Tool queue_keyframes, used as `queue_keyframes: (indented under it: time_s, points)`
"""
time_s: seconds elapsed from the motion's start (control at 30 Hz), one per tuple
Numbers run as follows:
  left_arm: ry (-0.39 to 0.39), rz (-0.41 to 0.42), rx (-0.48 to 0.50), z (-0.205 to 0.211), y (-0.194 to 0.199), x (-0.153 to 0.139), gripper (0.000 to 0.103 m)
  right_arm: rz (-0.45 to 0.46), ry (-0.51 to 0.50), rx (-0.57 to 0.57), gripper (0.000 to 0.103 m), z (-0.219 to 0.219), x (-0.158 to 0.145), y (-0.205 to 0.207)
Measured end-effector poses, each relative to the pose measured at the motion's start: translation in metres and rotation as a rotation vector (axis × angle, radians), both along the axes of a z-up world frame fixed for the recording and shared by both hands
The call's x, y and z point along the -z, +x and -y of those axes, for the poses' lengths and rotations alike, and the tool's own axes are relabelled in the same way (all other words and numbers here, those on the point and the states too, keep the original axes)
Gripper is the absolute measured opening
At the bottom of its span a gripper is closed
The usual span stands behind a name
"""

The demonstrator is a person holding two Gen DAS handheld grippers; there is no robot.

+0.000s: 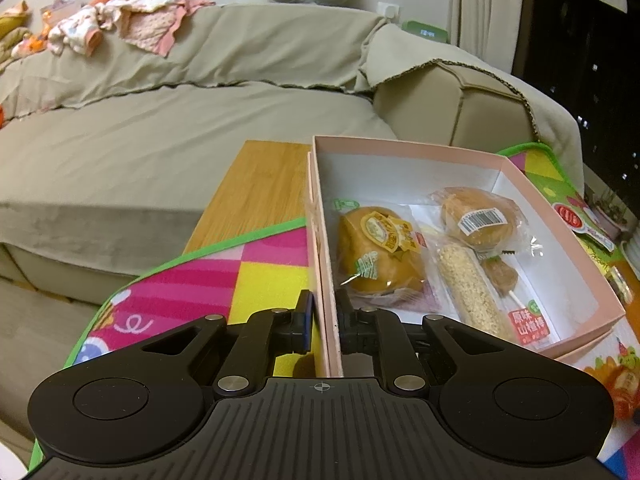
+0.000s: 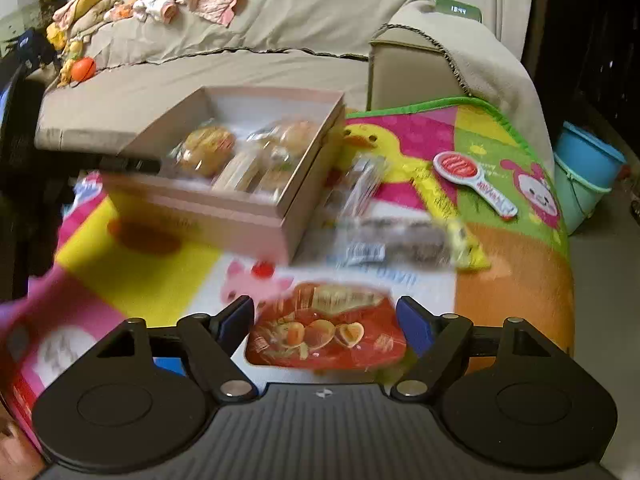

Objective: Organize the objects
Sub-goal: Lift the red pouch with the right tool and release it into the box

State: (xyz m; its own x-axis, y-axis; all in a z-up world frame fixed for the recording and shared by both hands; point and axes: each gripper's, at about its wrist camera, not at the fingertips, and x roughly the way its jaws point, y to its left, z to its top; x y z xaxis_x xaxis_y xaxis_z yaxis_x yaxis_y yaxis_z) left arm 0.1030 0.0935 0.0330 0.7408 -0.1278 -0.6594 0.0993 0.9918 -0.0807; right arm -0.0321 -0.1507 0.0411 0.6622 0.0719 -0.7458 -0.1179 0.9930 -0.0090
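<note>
A pink box (image 1: 520,168) stands on a colourful mat (image 1: 192,280) and holds two wrapped buns (image 1: 380,248), a crumb-coated stick (image 1: 472,292) and a small skewer snack. My left gripper (image 1: 325,300) is shut on the box's near left wall, one finger inside and one outside. In the right wrist view the same pink box (image 2: 224,216) lies blurred to the upper left. My right gripper (image 2: 326,312) has a red snack packet (image 2: 328,332) spanning the gap between its blue pads. The packet looks sharp while the mat behind it is smeared.
Loose on the mat right of the box are a dark wrapped snack (image 2: 396,244) and a clear packet (image 2: 360,188). A red and white paddle (image 2: 472,180) lies farther right. A blue bucket (image 2: 588,176) stands on the floor. A beige sofa (image 1: 200,120) runs behind the wooden table (image 1: 256,192).
</note>
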Motion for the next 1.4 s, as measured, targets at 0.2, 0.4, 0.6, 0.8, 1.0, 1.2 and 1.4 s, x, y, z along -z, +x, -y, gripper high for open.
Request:
queue_keyframes:
  time_s: [0.2,0.4,0.6,0.8,1.0,1.2,1.4]
  points:
    - [-0.01,-0.003,-0.002,-0.003,-0.002,-0.002,0.013,-0.031,-0.026,0.016,0.091,0.0,0.019,-0.013]
    - [0.006,0.01,0.008,-0.002,-0.011,-0.01,0.013,-0.058,0.069,0.051,0.098,0.006,0.024,-0.02]
    - [0.014,0.016,0.001,-0.001,-0.015,-0.011,0.012,-0.074,0.064,0.048,0.098,-0.008,0.036,-0.023]
    - [0.01,0.022,-0.002,0.0,-0.016,-0.01,0.012,-0.053,0.033,0.058,0.081,-0.006,0.032,-0.023]
    - [0.009,0.023,0.0,-0.001,-0.016,-0.01,0.013,-0.051,-0.008,0.014,0.079,-0.006,0.018,-0.034]
    - [0.001,0.024,0.0,0.0,-0.016,-0.011,0.013,0.054,-0.018,-0.05,0.079,-0.008,-0.04,-0.032]
    - [-0.007,0.022,0.002,-0.001,-0.015,-0.012,0.013,0.255,0.01,-0.108,0.079,-0.022,-0.107,0.013]
